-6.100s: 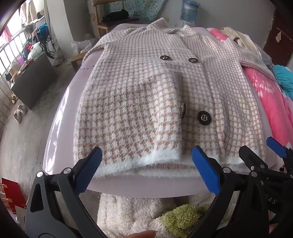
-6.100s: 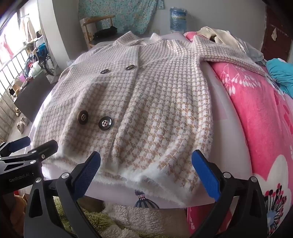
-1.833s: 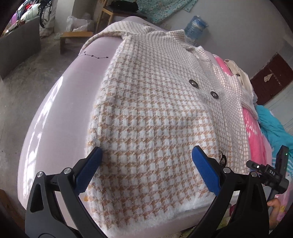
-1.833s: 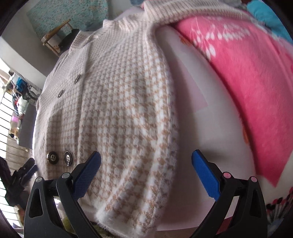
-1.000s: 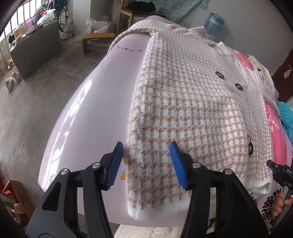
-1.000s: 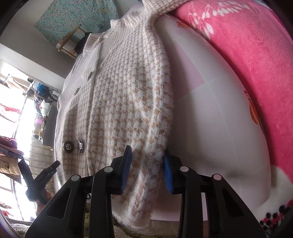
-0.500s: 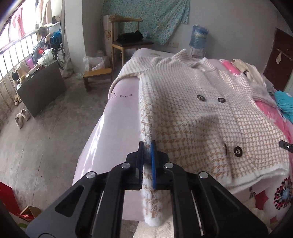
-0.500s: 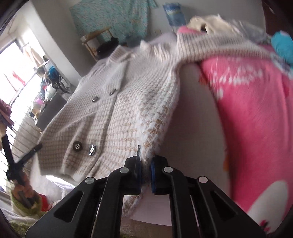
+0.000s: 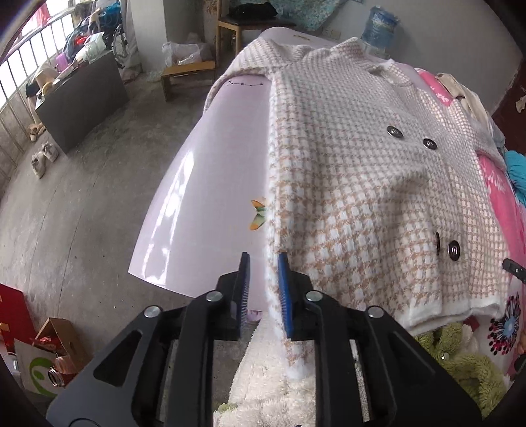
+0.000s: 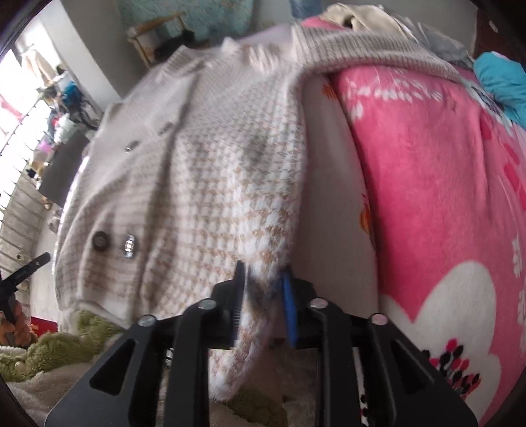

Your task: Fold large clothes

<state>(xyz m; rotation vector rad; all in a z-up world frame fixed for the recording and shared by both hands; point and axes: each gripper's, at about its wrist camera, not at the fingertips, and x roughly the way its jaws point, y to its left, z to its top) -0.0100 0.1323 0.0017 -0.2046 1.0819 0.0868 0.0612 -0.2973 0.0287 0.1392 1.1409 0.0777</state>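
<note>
A fuzzy beige and white houndstooth coat (image 9: 355, 170) with dark buttons lies face up on a pale pink table (image 9: 210, 184). My left gripper (image 9: 264, 289) is shut on the coat's left bottom corner, with fabric pinched between the blue pads and the hem hanging below. In the right wrist view the coat (image 10: 210, 170) shows from its other side. My right gripper (image 10: 263, 289) is shut on the right bottom corner of the coat. Both corners are lifted slightly off the table's near edge.
A pink floral blanket (image 10: 427, 184) covers the surface right of the coat, with a teal cloth (image 10: 503, 82) beyond it. Fluffy white and green throws (image 9: 460, 361) lie below the near edge. A wooden chair (image 9: 243, 23), a low bench (image 9: 187, 72) and a dark cabinet (image 9: 82, 98) stand on the concrete floor at left.
Both grippers closed from wide open onto the coat's two bottom corners. In the last half second they have shifted a little while holding the hem.
</note>
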